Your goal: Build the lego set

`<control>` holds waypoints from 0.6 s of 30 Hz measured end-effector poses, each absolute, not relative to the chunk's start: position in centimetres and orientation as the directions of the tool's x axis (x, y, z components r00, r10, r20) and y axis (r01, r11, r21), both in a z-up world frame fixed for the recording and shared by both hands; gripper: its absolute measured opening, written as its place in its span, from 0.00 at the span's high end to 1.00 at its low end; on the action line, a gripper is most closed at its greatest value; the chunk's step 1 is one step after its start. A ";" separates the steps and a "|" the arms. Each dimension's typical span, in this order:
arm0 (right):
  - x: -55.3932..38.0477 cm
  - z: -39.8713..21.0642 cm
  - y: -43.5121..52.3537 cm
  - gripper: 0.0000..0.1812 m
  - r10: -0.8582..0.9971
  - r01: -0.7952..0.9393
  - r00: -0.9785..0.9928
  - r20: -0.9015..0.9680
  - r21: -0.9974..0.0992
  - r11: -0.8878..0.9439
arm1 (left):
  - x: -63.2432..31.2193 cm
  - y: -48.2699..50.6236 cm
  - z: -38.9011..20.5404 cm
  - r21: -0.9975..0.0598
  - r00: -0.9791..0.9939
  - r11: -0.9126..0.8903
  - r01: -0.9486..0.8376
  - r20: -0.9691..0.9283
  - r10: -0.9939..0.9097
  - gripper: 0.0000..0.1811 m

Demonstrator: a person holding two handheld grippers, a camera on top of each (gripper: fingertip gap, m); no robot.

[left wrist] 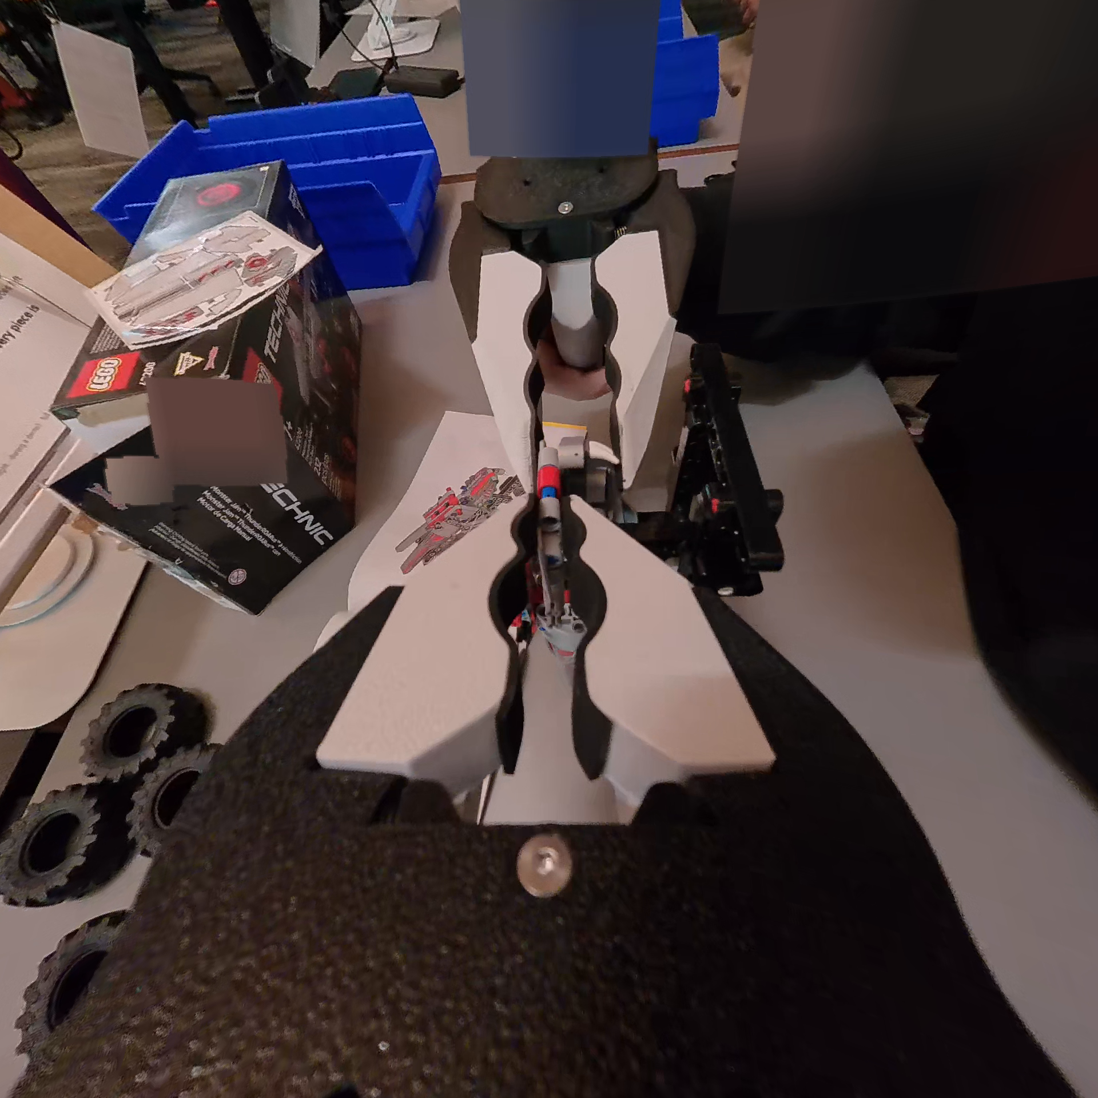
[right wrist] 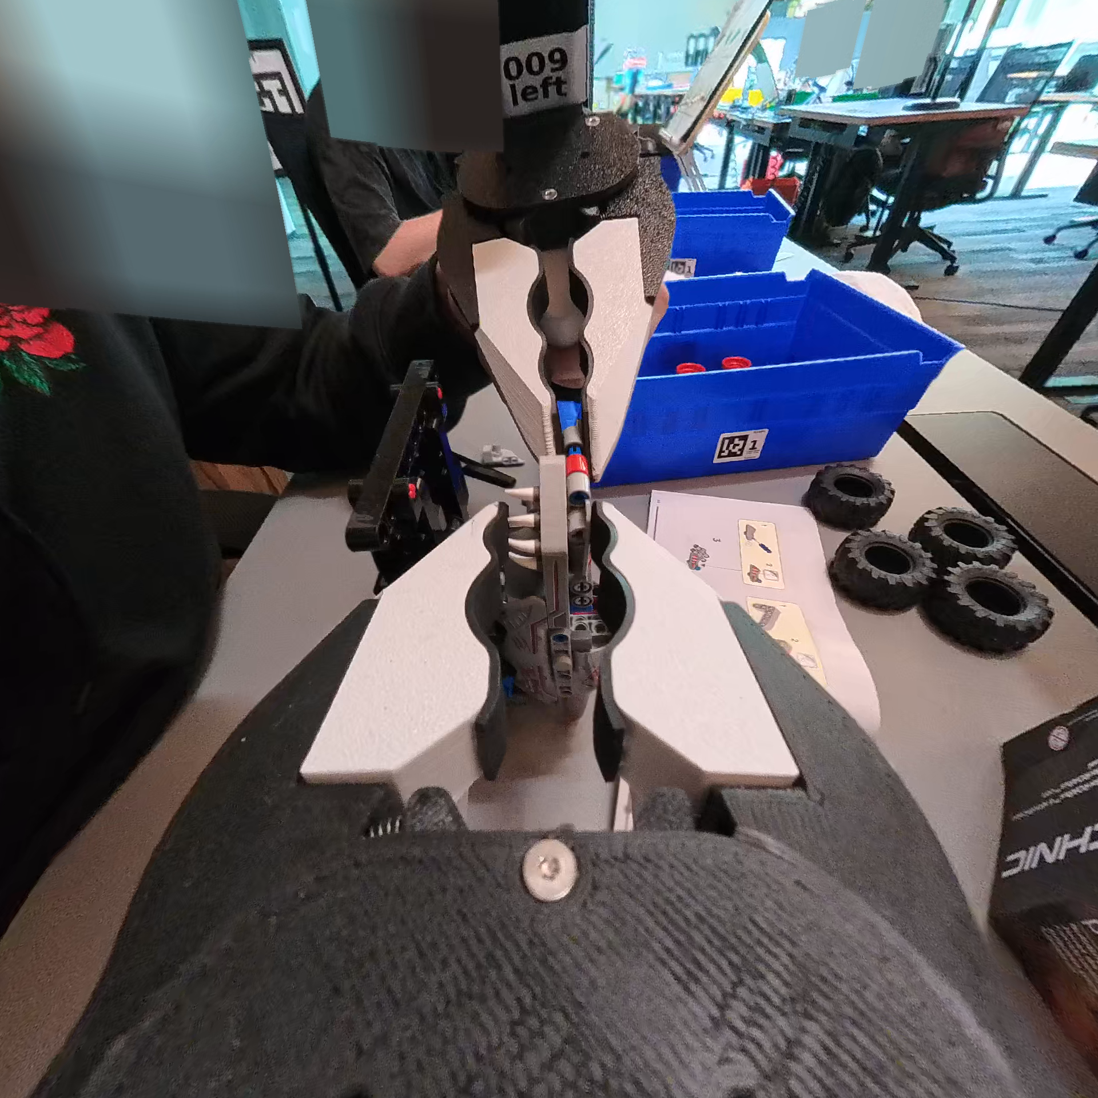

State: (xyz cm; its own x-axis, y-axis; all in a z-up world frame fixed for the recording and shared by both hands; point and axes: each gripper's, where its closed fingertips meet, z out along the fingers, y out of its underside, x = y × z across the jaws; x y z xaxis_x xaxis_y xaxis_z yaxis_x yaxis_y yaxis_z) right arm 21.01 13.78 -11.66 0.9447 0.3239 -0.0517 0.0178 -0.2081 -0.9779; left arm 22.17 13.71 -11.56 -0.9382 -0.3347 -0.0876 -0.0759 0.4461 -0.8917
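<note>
My right gripper (right wrist: pixel 543 514) is shut on a grey panel sub-assembly (right wrist: pixel 549 594) with white teeth, held upright above the table. My left gripper (left wrist: pixel 549 511) is shut on a thin grey beam (left wrist: pixel 551 535) with red and blue pins. The two grippers meet tip to tip. In the right wrist view the left gripper (right wrist: pixel 573 457) comes in from above, and its pin column (right wrist: pixel 575 475) lies against the toothed panel's edge. In the left wrist view the right gripper (left wrist: pixel 573 457) faces mine. I cannot tell if the pieces are joined. A black chassis frame (left wrist: pixel 719 475) stands on the table beside them.
Several black tyres (right wrist: pixel 927 564) lie on the table, also in the left wrist view (left wrist: pixel 131 737). A blue bin (right wrist: pixel 772 404) holds red parts. An instruction sheet (right wrist: pixel 742 546) lies under the grippers. The black set box (left wrist: pixel 237 416) carries a sticker sheet (left wrist: pixel 208 279). A person in dark sleeves sits close. Left and right tips are no more than a few centimetres apart.
</note>
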 end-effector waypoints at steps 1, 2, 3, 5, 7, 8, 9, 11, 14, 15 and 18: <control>21.0 -11.7 13.8 0.86 0.326 0.015 0.944 -0.055 -0.978 -0.208 | 22.2 13.7 -11.6 -0.894 -0.938 0.442 -0.076 -0.086 -0.335 0.98; 21.1 -11.6 13.8 0.86 0.325 0.018 0.944 -0.052 -0.978 -0.209 | 22.3 13.7 -11.6 -0.895 -0.937 0.439 -0.075 -0.087 -0.338 0.98; 21.2 -11.6 13.7 0.86 0.325 0.021 0.944 -0.050 -0.977 -0.211 | 22.3 13.7 -11.6 -0.897 -0.936 0.436 -0.076 -0.087 -0.341 0.98; 21.3 -11.6 13.8 0.85 0.324 0.031 0.945 -0.040 -0.977 -0.212 | 22.4 13.6 -11.6 -0.899 -0.934 0.431 -0.082 -0.082 -0.349 0.98; 21.7 -11.0 14.1 0.79 0.297 0.020 0.954 -0.036 -0.983 -0.183 | 22.4 13.6 -11.5 -0.901 -0.933 0.424 -0.086 -0.076 -0.351 0.98; 21.7 -11.0 14.3 0.78 0.296 0.018 0.954 -0.038 -0.982 -0.186 | 22.3 13.5 -11.5 -0.904 -0.936 0.419 -0.085 -0.072 -0.344 0.98; 21.7 -11.3 14.4 0.78 0.301 0.028 0.953 -0.034 -0.979 -0.200 | 22.4 13.4 -11.5 -0.905 -0.937 0.416 -0.085 -0.070 -0.343 0.98; 21.2 -11.3 14.4 0.85 0.332 0.047 0.943 -0.023 -0.978 -0.202 | 22.5 13.5 -11.5 -0.905 -0.933 0.418 -0.075 -0.084 -0.349 0.98; 21.0 -11.4 14.3 0.86 0.338 0.070 0.941 -0.003 -0.976 -0.205 | 22.3 13.6 -11.2 -0.911 -0.938 0.409 -0.053 -0.095 -0.334 0.95; 21.2 -11.4 14.2 0.86 0.331 0.066 0.944 -0.005 -0.977 -0.203 | 22.3 13.8 -11.1 -0.912 -0.938 0.406 -0.052 -0.095 -0.332 0.94; 21.6 -11.4 14.0 0.86 0.328 0.029 0.944 -0.036 -0.981 -0.193 | 22.5 14.5 -11.2 -0.908 -0.933 0.415 -0.064 -0.093 -0.348 0.90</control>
